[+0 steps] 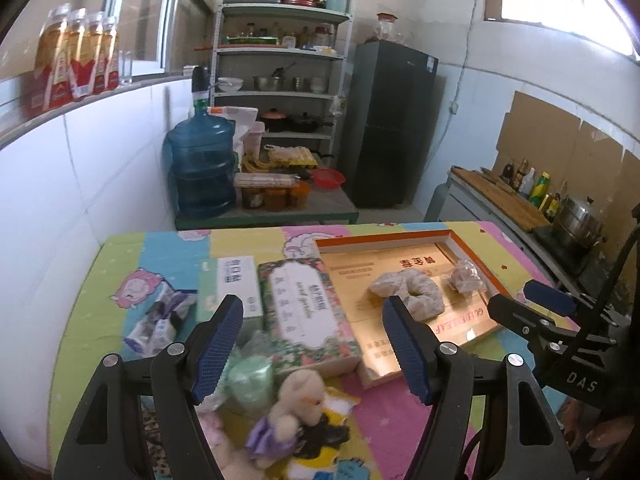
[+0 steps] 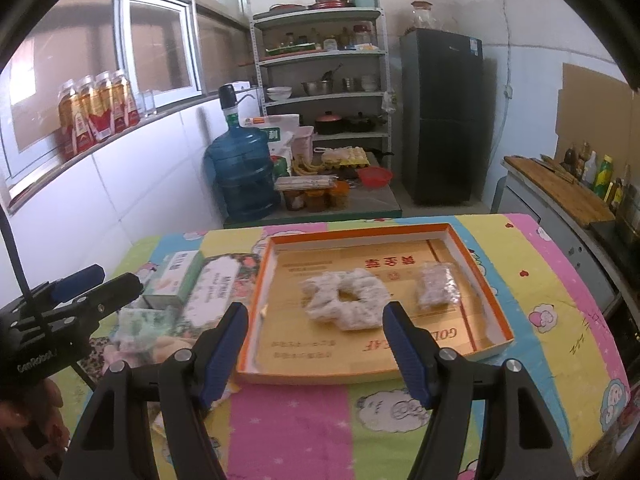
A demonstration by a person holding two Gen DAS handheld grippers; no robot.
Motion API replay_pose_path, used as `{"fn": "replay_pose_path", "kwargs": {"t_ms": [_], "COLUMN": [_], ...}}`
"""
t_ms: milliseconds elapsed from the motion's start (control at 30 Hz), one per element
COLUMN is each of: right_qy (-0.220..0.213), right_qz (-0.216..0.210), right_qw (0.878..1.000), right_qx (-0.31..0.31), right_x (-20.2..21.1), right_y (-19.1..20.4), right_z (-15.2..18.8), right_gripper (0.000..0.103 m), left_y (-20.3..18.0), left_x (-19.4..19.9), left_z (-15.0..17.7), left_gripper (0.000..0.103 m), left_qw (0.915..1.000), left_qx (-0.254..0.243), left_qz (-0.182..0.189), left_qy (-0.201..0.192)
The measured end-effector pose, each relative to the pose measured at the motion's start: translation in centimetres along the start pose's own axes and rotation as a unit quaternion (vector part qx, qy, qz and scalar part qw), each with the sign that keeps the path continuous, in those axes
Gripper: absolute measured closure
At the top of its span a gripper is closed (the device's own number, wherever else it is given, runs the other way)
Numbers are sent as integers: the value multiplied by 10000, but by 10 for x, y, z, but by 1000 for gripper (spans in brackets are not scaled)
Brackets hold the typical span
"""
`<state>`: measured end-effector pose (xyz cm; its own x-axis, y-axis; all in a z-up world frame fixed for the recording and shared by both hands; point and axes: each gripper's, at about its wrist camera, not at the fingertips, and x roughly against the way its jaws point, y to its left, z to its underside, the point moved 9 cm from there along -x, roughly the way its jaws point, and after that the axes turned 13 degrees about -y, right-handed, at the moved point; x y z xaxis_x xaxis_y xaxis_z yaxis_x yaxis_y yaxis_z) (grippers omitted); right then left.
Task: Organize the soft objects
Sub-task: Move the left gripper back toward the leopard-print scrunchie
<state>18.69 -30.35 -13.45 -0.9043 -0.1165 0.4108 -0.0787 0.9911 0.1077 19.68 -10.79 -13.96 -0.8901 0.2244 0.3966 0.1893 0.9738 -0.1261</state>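
A shallow orange-rimmed cardboard tray [image 1: 384,239] [image 2: 360,236] lies on the colourful table mat. Inside it are a pale fluffy scrunchie [image 1: 408,292] [image 2: 344,300] and a small wrapped bundle [image 1: 466,276] [image 2: 436,288]. A cream plush toy in a purple dress [image 1: 298,404] and a green roll in clear wrap [image 1: 250,380] lie below my left gripper [image 1: 312,344], which is open and holds nothing. My right gripper [image 2: 316,348] hovers open before the tray's near edge, also holding nothing. Each gripper shows in the other's view: right gripper [image 1: 510,294], left gripper [image 2: 120,276].
A floral box [image 1: 304,312], a white box [image 1: 238,284] and a purple-white packet [image 1: 160,320] sit left of the tray. Beyond the table stand a water jug [image 1: 202,168], shelves [image 1: 280,80], a dark fridge [image 1: 390,120] and a counter with bottles [image 1: 532,188].
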Motion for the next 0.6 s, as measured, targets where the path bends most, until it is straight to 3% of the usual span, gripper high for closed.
{"fn": "replay_pose_path", "kwargs": {"t_ms": [333,600], "right_qy": [-88,36], "right_qz": [-16,-156], "right_qw": [9999,9992], "right_qx": [147,364], "right_x": [19,21], "right_y": [39,68], "right_z": [2,14], "right_gripper": [33,33], "left_y": [39,93], "left_x": [34,59], "left_z": [-2,10], "left_gripper": [30,30], "left_qw": [9997,9981], "left_qx": [155,416], "left_qz": [-52,-393], "left_qy": [-160,-223]}}
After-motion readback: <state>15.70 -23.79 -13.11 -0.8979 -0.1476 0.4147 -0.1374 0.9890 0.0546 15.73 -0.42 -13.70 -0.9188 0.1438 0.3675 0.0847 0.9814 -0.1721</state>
